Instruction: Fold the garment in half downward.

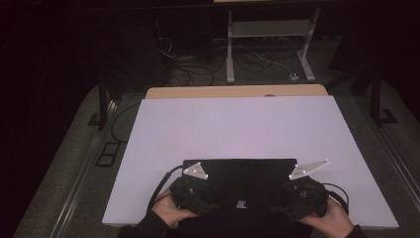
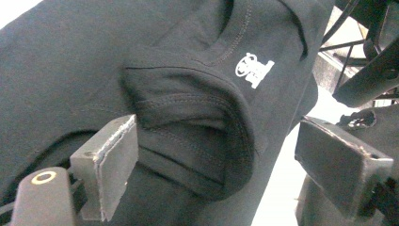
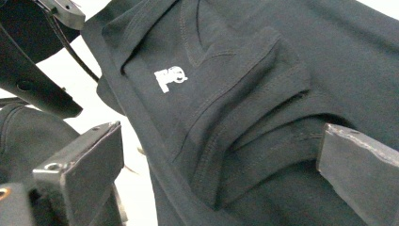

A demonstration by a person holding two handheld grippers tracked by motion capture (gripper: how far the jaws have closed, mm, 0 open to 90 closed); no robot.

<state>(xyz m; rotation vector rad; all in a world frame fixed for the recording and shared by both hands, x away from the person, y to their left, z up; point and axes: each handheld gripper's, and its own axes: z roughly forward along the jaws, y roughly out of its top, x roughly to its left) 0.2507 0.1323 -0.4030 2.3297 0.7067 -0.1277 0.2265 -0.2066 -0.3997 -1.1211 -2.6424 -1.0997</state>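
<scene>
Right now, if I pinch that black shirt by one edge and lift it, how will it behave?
The black shirt would probably droop and unfold: its folded layers already bulge softly. It looks light, thin knit. Pushed across the white board, it would likely bunch rather than slide whole.

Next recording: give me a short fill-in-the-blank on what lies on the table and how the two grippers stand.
1. The folded garment on the white board is ____ in colour.
2. The small logo printed on it is ____.
3. The left gripper has its jaws ____, a fold of cloth between them.
4. The right gripper holds ____.

Missing words: black; white; open; nothing
</scene>
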